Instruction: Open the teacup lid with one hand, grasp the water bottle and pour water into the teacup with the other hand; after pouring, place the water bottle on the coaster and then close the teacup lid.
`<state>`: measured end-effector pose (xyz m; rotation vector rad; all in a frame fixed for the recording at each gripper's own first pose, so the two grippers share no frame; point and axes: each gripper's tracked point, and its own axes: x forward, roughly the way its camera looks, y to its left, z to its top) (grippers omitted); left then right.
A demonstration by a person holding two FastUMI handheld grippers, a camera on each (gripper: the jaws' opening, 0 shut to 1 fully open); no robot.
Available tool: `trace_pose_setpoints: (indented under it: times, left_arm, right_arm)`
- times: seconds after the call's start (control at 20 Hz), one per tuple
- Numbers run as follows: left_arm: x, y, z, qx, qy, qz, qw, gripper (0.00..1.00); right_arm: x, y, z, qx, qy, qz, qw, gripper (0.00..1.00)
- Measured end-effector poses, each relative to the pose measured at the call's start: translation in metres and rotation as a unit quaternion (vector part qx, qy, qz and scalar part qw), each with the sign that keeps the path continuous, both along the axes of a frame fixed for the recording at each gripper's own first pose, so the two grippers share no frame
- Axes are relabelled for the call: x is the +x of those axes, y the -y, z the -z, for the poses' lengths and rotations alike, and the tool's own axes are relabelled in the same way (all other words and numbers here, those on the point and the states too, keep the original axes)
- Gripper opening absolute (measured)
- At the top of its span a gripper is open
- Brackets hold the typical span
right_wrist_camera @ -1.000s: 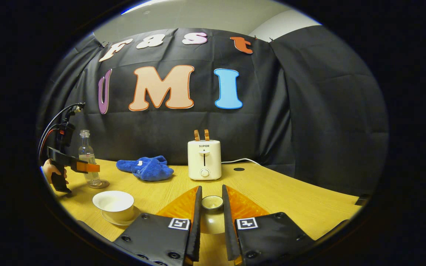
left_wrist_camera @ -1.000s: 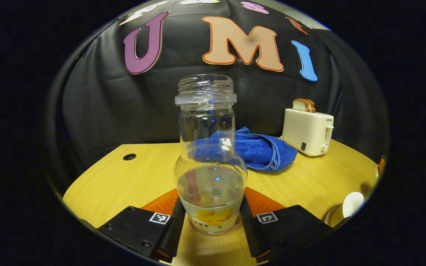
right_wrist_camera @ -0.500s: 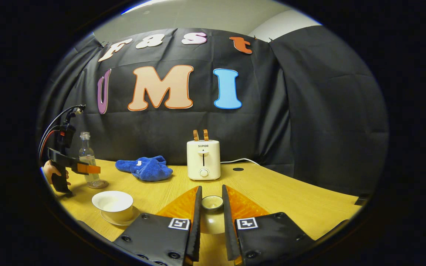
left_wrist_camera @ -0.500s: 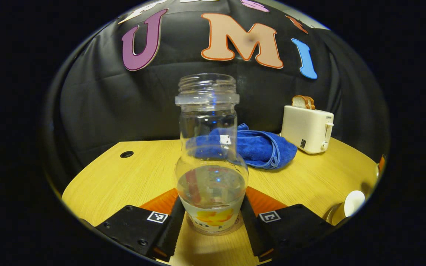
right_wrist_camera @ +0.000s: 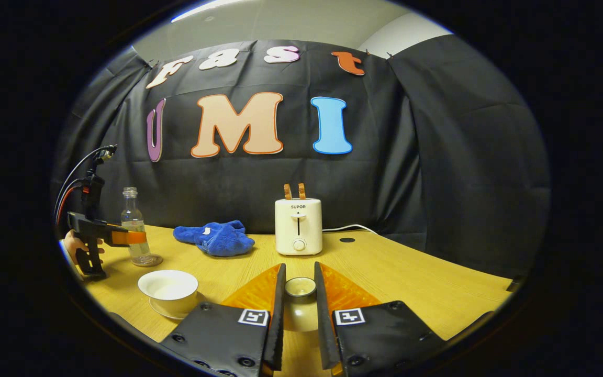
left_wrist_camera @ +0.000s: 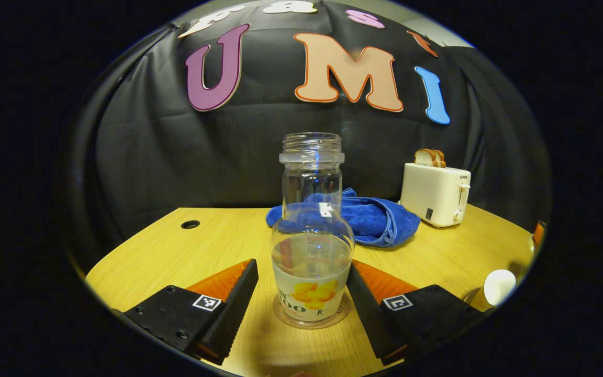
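Note:
A clear water bottle [left_wrist_camera: 312, 230], capless and partly filled, stands upright on a round coaster [left_wrist_camera: 344, 313]. My left gripper [left_wrist_camera: 301, 269] is open, with a finger on each side of the bottle's base and a gap on both sides. In the right gripper view the same gripper [right_wrist_camera: 123, 238], held by a hand [right_wrist_camera: 74, 246], sits beside the bottle [right_wrist_camera: 135, 230]. The white teacup [right_wrist_camera: 168, 287] stands uncovered on its saucer [right_wrist_camera: 156, 310]; it also appears at the right edge of the left gripper view [left_wrist_camera: 498, 287]. My right gripper [right_wrist_camera: 299, 277] is shut on the knob of the teacup lid [right_wrist_camera: 300, 288].
A white toaster [right_wrist_camera: 298, 226] with two bread slices stands at the back of the wooden table [right_wrist_camera: 411, 277], its cord running right. A crumpled blue cloth [right_wrist_camera: 218, 238] lies left of the toaster. There is a cable hole [right_wrist_camera: 347, 240] in the tabletop.
My left gripper's fingers have spread apart and drawn back from the bottle, which now stands on the coaster by itself. The right gripper keeps hold of the lid, almost still.

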<state>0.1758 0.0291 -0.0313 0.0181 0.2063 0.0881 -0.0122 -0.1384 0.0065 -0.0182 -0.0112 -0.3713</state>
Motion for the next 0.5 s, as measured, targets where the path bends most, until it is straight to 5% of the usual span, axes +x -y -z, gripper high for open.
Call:
trace_pose_setpoints:
  times: [0.25,0.5]
  left_arm:
    - [-0.027,-0.001,-0.013,0.009,0.049,-0.014,0.999,0.95]
    - [-0.062,-0.013,-0.028,0.020,0.096,-0.034,0.995,0.96]
  right_arm:
    - [0.015,-0.028,0.001,0.002,-0.003,-0.053,0.999,0.31]
    - [0.046,-0.095,0.005,0.008,-0.011,-0.171,0.985,0.31]
